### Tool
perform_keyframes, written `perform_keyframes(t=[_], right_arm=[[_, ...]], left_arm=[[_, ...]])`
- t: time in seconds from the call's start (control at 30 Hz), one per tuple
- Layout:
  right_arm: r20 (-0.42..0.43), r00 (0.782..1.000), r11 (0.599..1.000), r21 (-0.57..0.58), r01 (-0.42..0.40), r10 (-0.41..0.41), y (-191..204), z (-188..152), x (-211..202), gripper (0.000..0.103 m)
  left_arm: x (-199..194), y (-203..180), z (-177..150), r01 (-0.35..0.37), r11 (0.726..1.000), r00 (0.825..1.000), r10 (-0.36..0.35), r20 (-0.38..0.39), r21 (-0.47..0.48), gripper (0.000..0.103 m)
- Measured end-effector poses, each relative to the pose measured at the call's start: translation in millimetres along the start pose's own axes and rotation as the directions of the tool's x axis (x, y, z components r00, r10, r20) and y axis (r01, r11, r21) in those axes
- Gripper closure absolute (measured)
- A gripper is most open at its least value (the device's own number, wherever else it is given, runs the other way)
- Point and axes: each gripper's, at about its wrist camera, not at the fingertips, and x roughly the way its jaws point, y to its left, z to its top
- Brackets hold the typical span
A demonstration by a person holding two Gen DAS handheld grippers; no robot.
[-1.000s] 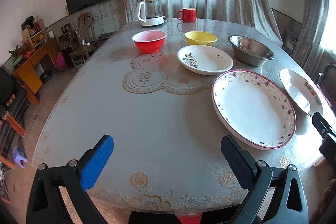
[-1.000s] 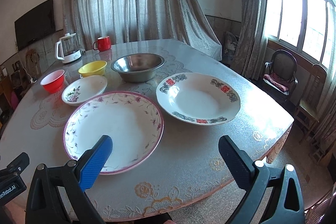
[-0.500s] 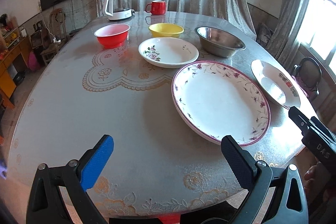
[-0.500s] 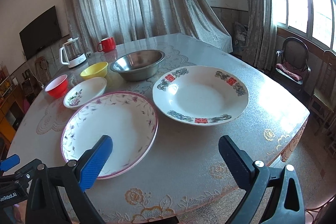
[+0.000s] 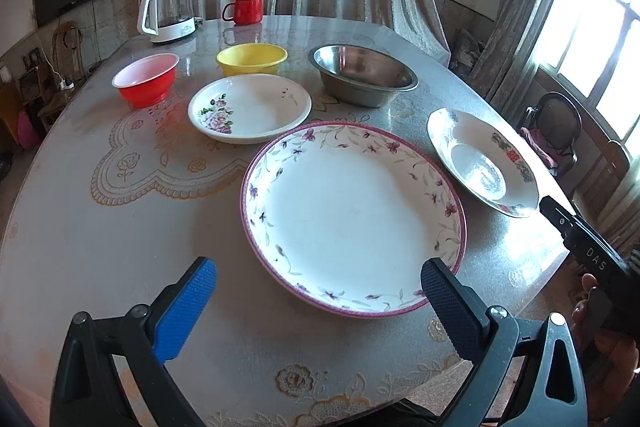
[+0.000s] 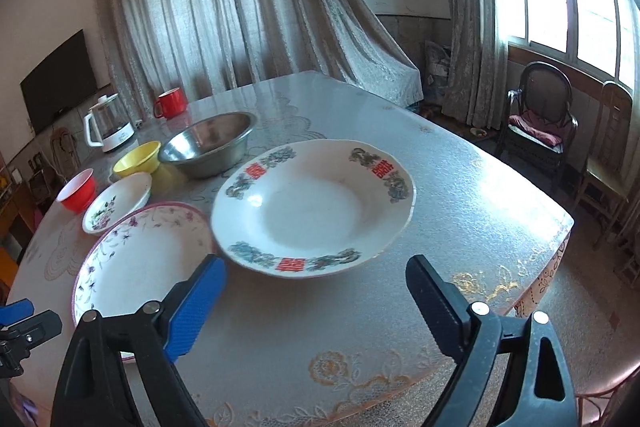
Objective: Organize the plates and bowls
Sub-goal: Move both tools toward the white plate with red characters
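Note:
A large plate with a purple flower rim (image 5: 352,215) lies on the table just ahead of my open, empty left gripper (image 5: 316,291); it also shows in the right wrist view (image 6: 140,259). A deep white plate with red characters (image 6: 312,203) lies just ahead of my open, empty right gripper (image 6: 316,287); it sits at the right in the left wrist view (image 5: 480,159). Farther back are a small rose plate (image 5: 250,107), a red bowl (image 5: 146,79), a yellow bowl (image 5: 252,58) and a steel bowl (image 5: 362,73).
A glass kettle (image 5: 168,13) and a red mug (image 5: 245,10) stand at the table's far edge. The table (image 5: 100,227) has a rounded front edge. A chair (image 6: 540,123) stands by the window on the right.
Both grippers have moved forward and to the right. The flower plate now sits nearer the left gripper, the red-character plate nearer the right one. The dishes have not moved.

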Motion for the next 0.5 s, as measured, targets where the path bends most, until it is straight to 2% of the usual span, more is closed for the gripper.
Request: perform_keyframes(t=[0.1, 0.2, 0.27, 0.37, 0.43, 0.5], right_arm=[[-0.006, 0.999, 0.999, 0.024, 0.045, -0.045, -18, 9, 6, 0.011], [-0.020, 0.997, 0.997, 0.024, 0.080, -0.079, -33, 16, 15, 0.011], [-0.054, 0.995, 0.996, 0.040, 0.083, -0.080, -44, 21, 25, 0.012], [-0.096, 0.993, 0.994, 0.079, 0.077, -0.069, -61, 27, 39, 0.018], [-0.098, 0.993, 0.993, 0.091, 0.069, -0.060, -69, 30, 48, 0.021], [-0.098, 0.994, 0.992, 0.109, 0.055, -0.045, -76, 33, 57, 0.023]], left_arm=[[7, -7, 12, 0.038, 0.999, 0.999, -0.038, -0.009, -0.001, 0.000], [17, -13, 24, 0.110, 0.994, 0.993, -0.110, -0.049, 0.002, 0.000], [24, -20, 31, 0.149, 0.989, 0.987, -0.148, -0.070, 0.018, 0.000], [34, -32, 40, 0.187, 0.982, 0.978, -0.181, -0.107, 0.042, 0.000], [43, -38, 47, 0.235, 0.971, 0.963, -0.228, -0.145, 0.034, 0.000], [54, -44, 54, 0.300, 0.954, 0.939, -0.294, -0.181, 0.006, 0.000]])
